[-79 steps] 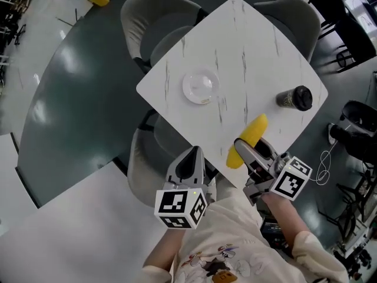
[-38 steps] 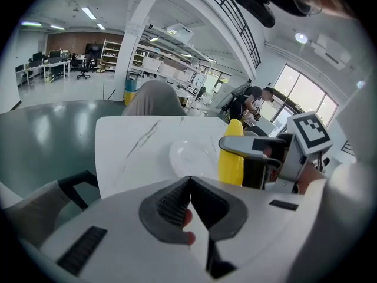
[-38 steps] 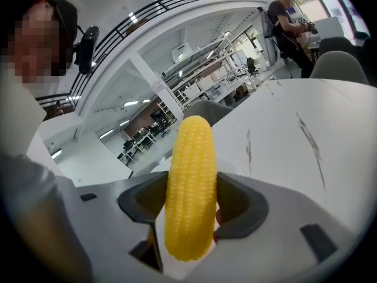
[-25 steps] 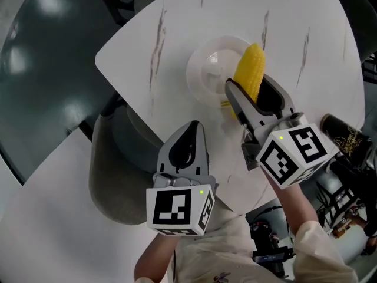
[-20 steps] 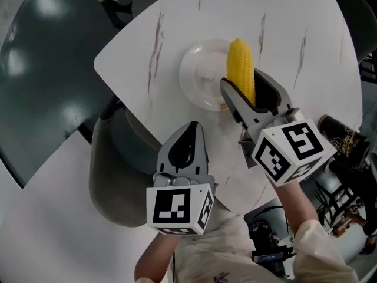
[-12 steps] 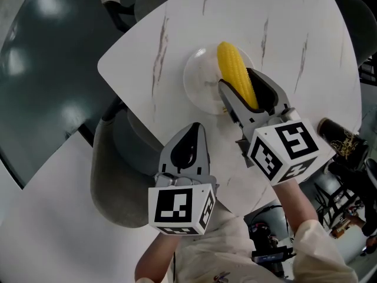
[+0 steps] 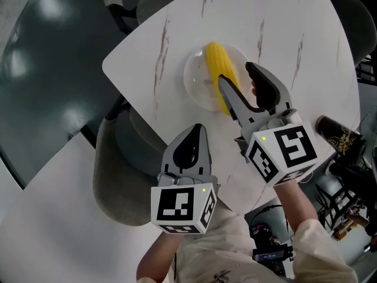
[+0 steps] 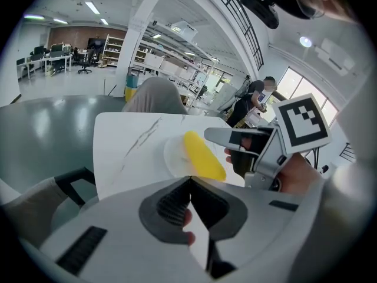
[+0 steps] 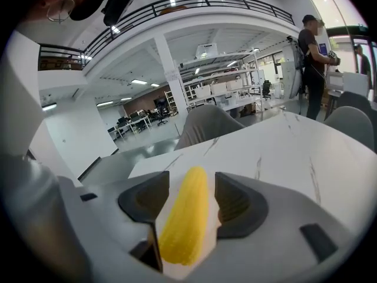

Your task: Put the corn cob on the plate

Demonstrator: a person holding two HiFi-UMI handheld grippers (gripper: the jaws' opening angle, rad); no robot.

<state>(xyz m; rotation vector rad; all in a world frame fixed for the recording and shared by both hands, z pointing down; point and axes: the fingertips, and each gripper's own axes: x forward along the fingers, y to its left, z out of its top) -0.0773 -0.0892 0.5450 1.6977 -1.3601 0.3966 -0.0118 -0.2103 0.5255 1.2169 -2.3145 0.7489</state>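
Note:
The yellow corn cob [image 7: 217, 74] lies across the small white plate [image 7: 195, 82] on the white marble table [image 7: 283, 16]. My right gripper [image 7: 237, 75] is open just behind the cob's near end; in the right gripper view the corn cob [image 9: 185, 214] sits between the spread jaws of that right gripper [image 9: 192, 184] with a gap on each side. My left gripper [image 7: 189, 151] hovers shut over the table's near edge, holding nothing. In the left gripper view the left gripper [image 8: 189, 178] has its jaws together, with the cob [image 8: 203, 155] and plate [image 8: 172, 155] ahead.
A dark can [image 7: 337, 137] stands at the table's right edge. Grey chairs [image 7: 115, 170] are tucked in around the table, above a dark floor. A person [image 9: 312, 40] stands far off in the background.
The right gripper swung the cob leftward over the plate and then opened. The cob now rests on the plate, free of the jaws. The left gripper stayed put.

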